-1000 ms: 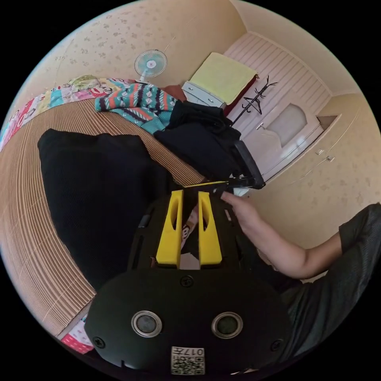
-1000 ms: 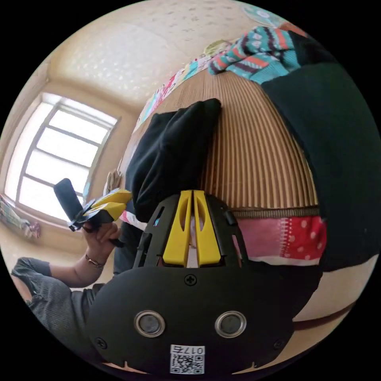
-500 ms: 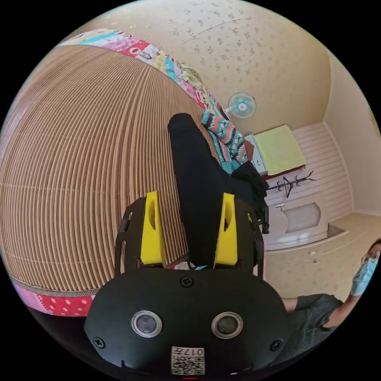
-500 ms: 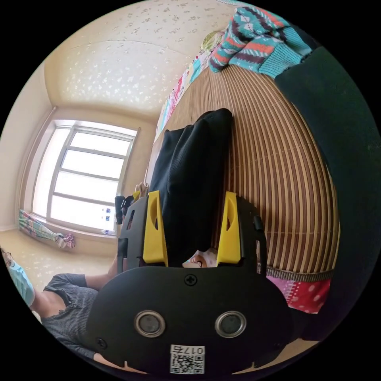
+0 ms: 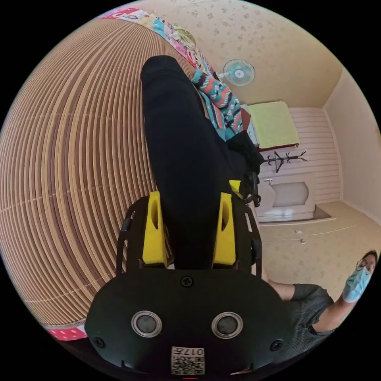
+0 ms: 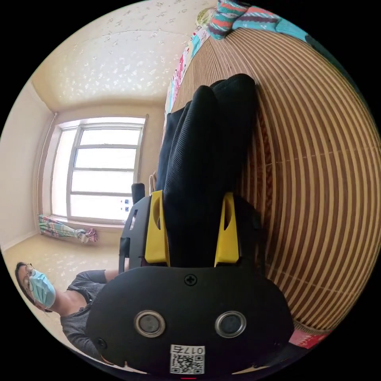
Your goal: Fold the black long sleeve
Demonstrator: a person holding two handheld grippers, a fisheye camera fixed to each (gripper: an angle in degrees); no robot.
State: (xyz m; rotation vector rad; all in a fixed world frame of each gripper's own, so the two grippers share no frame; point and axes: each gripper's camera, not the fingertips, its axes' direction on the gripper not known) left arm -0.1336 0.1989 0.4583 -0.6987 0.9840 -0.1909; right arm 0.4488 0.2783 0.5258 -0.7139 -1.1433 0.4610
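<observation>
Both grippers straddling the folded black long sleeve on a ribbed mat.

Left gripper view: left gripper point(image 5: 189, 230) fingers spread wide, the black long sleeve point(image 5: 180, 151) edge between them; bare ribbed mat point(image 5: 75, 158) alongside, patterned sweater point(image 5: 220, 101) beyond.
Right gripper view: right gripper point(image 6: 192, 232) fingers likewise wide around the garment's edge; bare mat beside, window point(image 6: 99, 170) opposite.

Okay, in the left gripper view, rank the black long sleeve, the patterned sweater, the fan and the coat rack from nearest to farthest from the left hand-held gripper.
1. Black long sleeve: between the open jaws of the left hand-held gripper.
2. Patterned sweater: beyond it, on the striped mat.
3. Fan and coat rack: both by the far walls, too close to call.
</observation>
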